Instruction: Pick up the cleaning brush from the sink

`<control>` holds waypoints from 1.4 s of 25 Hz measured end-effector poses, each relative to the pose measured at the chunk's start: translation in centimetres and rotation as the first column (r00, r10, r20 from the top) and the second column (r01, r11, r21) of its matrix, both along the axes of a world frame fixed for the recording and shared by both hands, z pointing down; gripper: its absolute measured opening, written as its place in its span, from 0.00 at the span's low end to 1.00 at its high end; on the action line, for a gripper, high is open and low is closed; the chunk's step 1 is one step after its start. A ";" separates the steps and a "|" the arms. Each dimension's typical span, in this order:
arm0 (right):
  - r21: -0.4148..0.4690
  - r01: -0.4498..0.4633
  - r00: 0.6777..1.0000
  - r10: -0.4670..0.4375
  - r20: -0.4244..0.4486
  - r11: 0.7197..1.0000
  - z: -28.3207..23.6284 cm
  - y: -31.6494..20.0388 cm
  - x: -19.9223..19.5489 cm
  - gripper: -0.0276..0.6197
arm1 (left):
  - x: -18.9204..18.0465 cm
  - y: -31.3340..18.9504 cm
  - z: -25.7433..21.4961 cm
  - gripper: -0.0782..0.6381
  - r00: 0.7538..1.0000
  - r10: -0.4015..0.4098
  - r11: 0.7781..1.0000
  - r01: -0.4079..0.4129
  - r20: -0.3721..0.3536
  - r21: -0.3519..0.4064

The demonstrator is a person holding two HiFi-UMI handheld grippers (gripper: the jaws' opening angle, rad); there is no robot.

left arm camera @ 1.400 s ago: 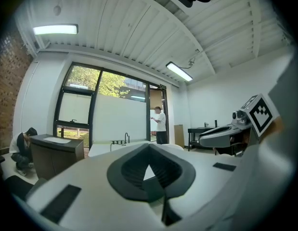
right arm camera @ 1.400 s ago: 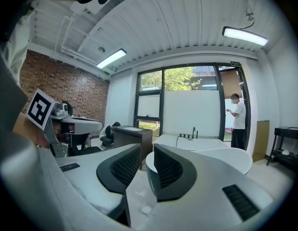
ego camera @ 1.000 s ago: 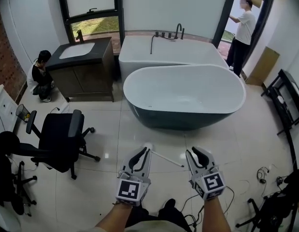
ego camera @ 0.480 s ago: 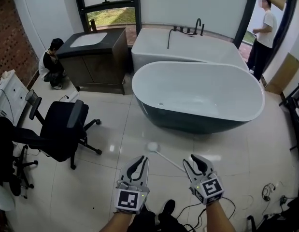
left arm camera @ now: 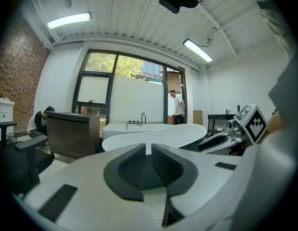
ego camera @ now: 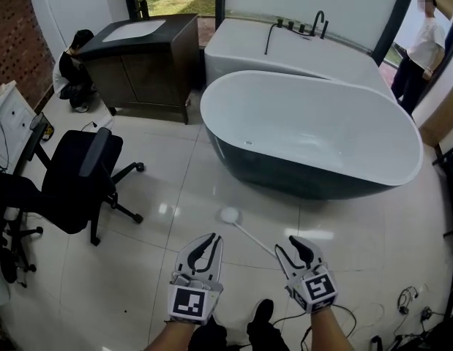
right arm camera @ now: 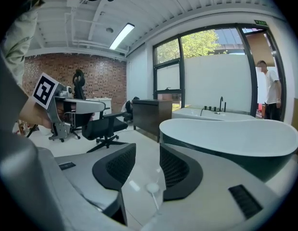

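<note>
A white long-handled cleaning brush [ego camera: 230,215] seems to lie on the floor tiles. Its round head points toward the tubs and its thin handle runs back toward my right gripper [ego camera: 294,247]. In the right gripper view the brush [right arm camera: 152,188] shows low between the jaws, which are opening, and the pads are clear of it. My left gripper [ego camera: 205,242] hovers just left of the handle, shut with nothing in it; its tips [left arm camera: 149,148] nearly meet. The dark vanity with its white sink [ego camera: 133,29] stands far off at the upper left. I see no brush in the sink.
A dark freestanding bathtub [ego camera: 314,174] fills the floor ahead, a white tub [ego camera: 285,50] behind it. A black office chair [ego camera: 80,170] stands left. One person [ego camera: 74,57] crouches by the vanity; another [ego camera: 422,46] stands at the doorway. Cables [ego camera: 405,298] lie at right.
Both grippers have sunk toward the floor and the view has closed in on the tubs. The right jaws have spread wider. The brush head now lies further ahead of the left gripper.
</note>
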State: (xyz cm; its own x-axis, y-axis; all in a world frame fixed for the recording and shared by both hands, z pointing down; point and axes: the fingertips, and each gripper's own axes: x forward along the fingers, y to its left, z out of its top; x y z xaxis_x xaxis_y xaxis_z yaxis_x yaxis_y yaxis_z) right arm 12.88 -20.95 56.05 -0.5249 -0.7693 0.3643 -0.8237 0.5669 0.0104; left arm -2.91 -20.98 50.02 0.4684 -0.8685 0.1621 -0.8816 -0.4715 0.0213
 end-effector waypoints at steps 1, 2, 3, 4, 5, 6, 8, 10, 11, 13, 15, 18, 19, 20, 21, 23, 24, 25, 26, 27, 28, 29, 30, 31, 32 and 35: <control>-0.008 0.010 1.000 -0.010 -0.005 1.000 3.4 -0.6 0.5 0.25 | 0.3 -0.7 3.3 0.16 1.000 -0.008 1.000 0.008 0.004 -0.004; -0.017 0.020 1.000 -0.020 -0.007 1.000 6.9 -1.1 0.9 0.25 | 0.7 -1.3 6.7 0.16 1.000 -0.017 1.000 0.017 0.008 -0.010; -0.026 0.031 0.999 -0.032 -0.007 0.999 10.4 -1.6 1.3 0.25 | 1.1 -1.7 10.1 0.16 1.000 -0.027 0.999 0.027 0.008 -0.017; -0.032 0.045 0.999 -0.045 -0.007 0.998 13.9 -2.1 1.7 0.26 | 1.5 -2.1 13.6 0.16 0.999 -0.037 0.999 0.037 0.005 -0.026; -0.035 0.058 0.998 -0.058 -0.008 0.998 17.4 -2.6 2.1 0.26 | 2.0 -2.4 17.0 0.16 0.999 -0.044 0.998 0.044 0.003 -0.035; -0.036 0.070 0.997 -0.070 -0.009 0.997 20.6 -3.2 2.5 0.26 | 2.4 -2.7 20.3 0.16 0.999 -0.050 0.998 0.050 0.006 -0.044; -0.038 0.091 0.996 -0.091 -0.007 0.995 26.5 -4.7 2.9 0.26 | 3.0 -3.4 26.6 0.16 0.998 -0.056 0.997 0.057 0.014 -0.057; -0.043 0.111 0.993 -0.112 -0.021 0.993 32.7 -5.8 3.3 0.26 | 3.3 -4.2 32.0 0.16 0.998 -0.067 0.996 0.068 0.015 -0.058; -0.048 0.121 0.992 -0.123 -0.029 0.991 36.0 -6.1 3.4 0.27 | 3.3 -4.7 34.6 0.16 0.997 -0.073 0.996 0.074 0.017 -0.056; -0.060 0.142 0.989 -0.144 -0.035 0.988 42.2 -6.6 3.4 0.28 | 3.2 -5.7 39.5 0.16 0.996 -0.082 0.995 0.083 0.022 -0.052; -0.072 0.161 0.985 -0.165 -0.046 0.984 47.4 -7.5 3.2 0.28 | 3.0 -7.1 43.1 0.16 0.995 -0.091 0.995 0.092 0.027 -0.040; -0.088 0.173 0.983 -0.178 -0.054 0.981 54.7 -8.9 3.4 0.28 | 3.1 -9.0 48.2 0.16 0.995 -0.094 0.995 0.094 0.024 -0.027; -0.095 0.178 0.981 -0.184 -0.059 0.979 57.2 -9.4 3.6 0.28 | 3.3 -9.6 50.0 0.16 0.995 -0.092 0.995 0.092 0.026 -0.031; -0.102 0.186 0.979 -0.193 -0.065 0.977 59.5 -9.9 3.7 0.28 | 3.4 -10.2 51.7 0.16 0.996 -0.090 0.995 0.091 0.030 -0.037; -0.110 0.193 0.977 -0.201 -0.071 0.975 61.6 -10.4 3.8 0.28 | 3.5 -10.7 53.2 0.16 0.995 -0.089 0.995 0.090 0.034 -0.045; -0.133 0.206 0.973 -0.218 -0.082 0.970 65.7 -11.0 3.9 0.28 | 3.5 -11.4 55.6 0.16 0.995 -0.095 0.994 0.097 0.033 -0.057; -0.147 0.213 0.970 -0.227 -0.090 0.966 67.7 -11.1 4.0 0.28 | 3.5 -11.5 56.7 0.16 0.995 -0.099 0.993 0.101 0.028 -0.063; -0.164 0.221 0.966 -0.239 -0.100 0.961 69.8 -11.2 4.1 0.28 | 3.5 -11.6 57.6 0.16 0.994 -0.102 0.992 0.104 0.023 -0.070; -0.184 0.230 0.961 -0.253 -0.112 0.956 71.8 -11.3 4.3 0.28 | 3.6 -11.6 58.2 0.16 0.995 -0.103 0.992 0.104 0.018 -0.075; -0.209 0.238 0.955 -0.268 -0.126 0.948 73.8 -11.4 4.4 0.28 | 3.6 -11.8 58.6 0.16 0.995 -0.103 0.992 0.104 0.013 -0.078; -0.238 0.246 0.948 -0.284 -0.142 0.940 75.9 -11.5 4.7 0.29 | 3.6 -11.9 58.7 0.16 0.995 -0.104 0.992 0.104 0.005 -0.078; -0.271 0.253 0.939 -0.303 -0.161 0.929 78.0 -11.6 5.0 0.29 | 3.5 -12.0 58.8 0.16 0.994 -0.108 0.991 0.107 -0.006 -0.076; -0.307 0.259 0.929 -0.324 -0.181 0.916 79.9 -11.6 5.4 0.29 | 3.5 -12.1 58.8 0.16 0.993 -0.115 0.991 0.113 -0.019 -0.075; -0.341 0.263 0.918 -0.343 -0.200 0.902 81.8 -11.6 5.7 0.29 | 3.4 -12.2 58.9 0.16 0.992 -0.122 0.990 0.119 -0.031 -0.076; -0.373 0.264 0.907 -0.360 -0.217 0.890 83.3 -11.6 6.0 0.29 | 3.4 -12.2 59.0 0.16 0.991 -0.128 0.989 0.125 -0.040 -0.079; -0.445 0.248 0.885 -0.388 -0.258 0.860 86.7 -11.7 6.9 0.30 | 3.8 -12.3 59.2 0.16 0.991 -0.126 0.990 0.122 -0.046 -0.077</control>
State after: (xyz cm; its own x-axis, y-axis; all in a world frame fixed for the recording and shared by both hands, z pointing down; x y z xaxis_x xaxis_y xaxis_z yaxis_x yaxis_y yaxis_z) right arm 19.73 -32.69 142.77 -0.5107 -0.3379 0.7906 -0.5842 0.8110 -0.0307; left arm 0.90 -33.25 109.25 0.3667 -0.9071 0.2068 -0.9302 -0.3538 0.0976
